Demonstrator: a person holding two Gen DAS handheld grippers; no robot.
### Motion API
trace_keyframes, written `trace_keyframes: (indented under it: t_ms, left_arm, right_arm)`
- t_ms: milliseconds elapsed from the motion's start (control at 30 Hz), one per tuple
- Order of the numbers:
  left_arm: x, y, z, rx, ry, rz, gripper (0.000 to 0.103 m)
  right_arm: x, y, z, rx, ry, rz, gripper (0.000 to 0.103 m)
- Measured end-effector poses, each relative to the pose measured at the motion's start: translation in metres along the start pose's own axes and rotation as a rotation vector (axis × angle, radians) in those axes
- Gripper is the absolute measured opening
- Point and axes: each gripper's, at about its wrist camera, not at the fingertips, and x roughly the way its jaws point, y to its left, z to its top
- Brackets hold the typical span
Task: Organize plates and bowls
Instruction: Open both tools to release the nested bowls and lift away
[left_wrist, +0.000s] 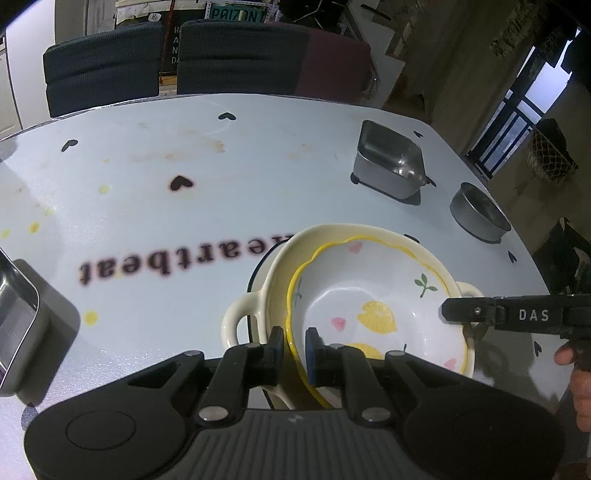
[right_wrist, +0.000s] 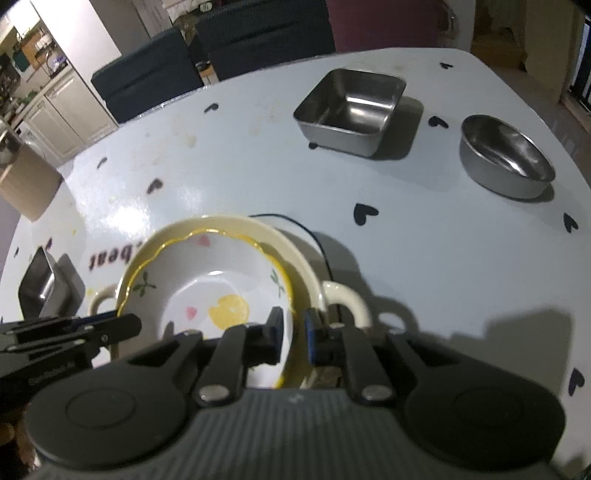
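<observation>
- Nesting a lemon-print bowl (left_wrist: 373, 306) inside a cream 2-handled bowl (left_wrist: 273, 280) near the table's (left_wrist: 155, 177) front edge.
- Left gripper (left_wrist: 294, 350) nearly closed, pinching the lemon bowl's yellow rim.
- Right gripper (right_wrist: 294, 334) straddles the opposite rim; pads look slightly off it, so probably letting go.
- Glazed ceramic: likely stiff, slippery, chippable, fairly heavy.
- Hold by rim or handle.
- 2 steel containers (right_wrist: 351, 110) sit well apart.

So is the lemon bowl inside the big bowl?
Yes, inside. The lemon bowl sits nested in the cream two-handled bowl, whose rim shows around it, and looks empty.
</observation>
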Motion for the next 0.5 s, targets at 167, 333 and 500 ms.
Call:
trace_keyframes:
  t_ms: [167,333,500]
  left_arm:
    - [0.000,0.000,0.000,0.001,0.001,0.000,0.014]
    - [0.000,-0.001,0.000,0.002,0.003,0.003,0.014]
    - [-0.003,-0.004,-0.002,0.018,0.012,0.013,0.014]
  right_arm:
    - [-0.002,-0.001,-0.001,-0.004,0.006,0.001,0.015]
    - [-0.004,0.003,-0.002,-0.026,0.010,-0.012,0.015]
    - [-0.013,0.003,-0.004,-0.047,-0.002,-0.016,0.018]
